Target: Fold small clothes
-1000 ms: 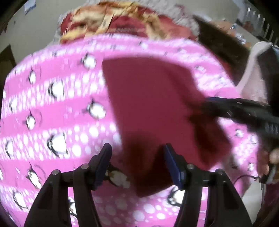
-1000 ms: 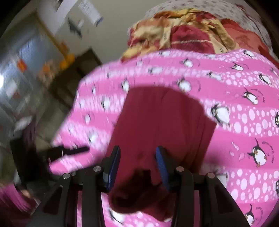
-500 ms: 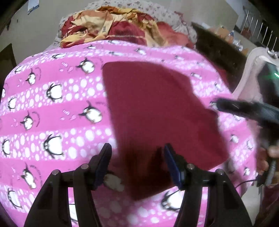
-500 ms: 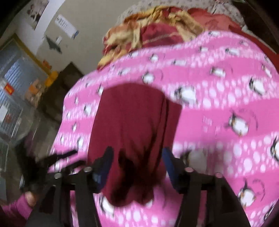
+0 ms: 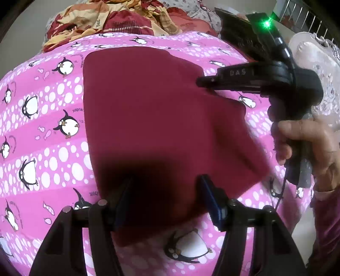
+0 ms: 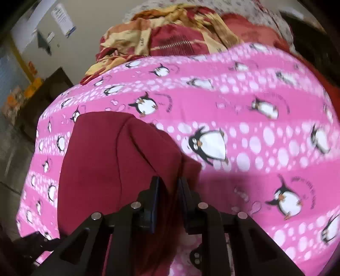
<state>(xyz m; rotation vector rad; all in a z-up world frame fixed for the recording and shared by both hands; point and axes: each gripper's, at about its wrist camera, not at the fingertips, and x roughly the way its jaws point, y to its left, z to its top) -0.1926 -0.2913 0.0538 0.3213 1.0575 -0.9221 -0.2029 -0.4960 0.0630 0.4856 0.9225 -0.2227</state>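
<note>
The right gripper [image 6: 167,191] has its fingers [image 6: 154,193] pinched on a raised fold of the maroon cloth [image 6: 95,161]. The left gripper [image 5: 165,197] holds its fingers [image 5: 209,199] spread wide above the cloth's near edge. The cloth lies on the pink penguin-print bedsheet [image 5: 42,131], a crumpled red-and-yellow blanket [image 5: 110,19] beyond.

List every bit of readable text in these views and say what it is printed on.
"DAS": on the side of the right gripper, in the left wrist view.
"DAG", roughly: on the crumpled yellow-and-red cloth; not sharp.
Small script beside the penguins on the pink sheet: too small to read.
Papers on the wall: blurred, unreadable.
</note>
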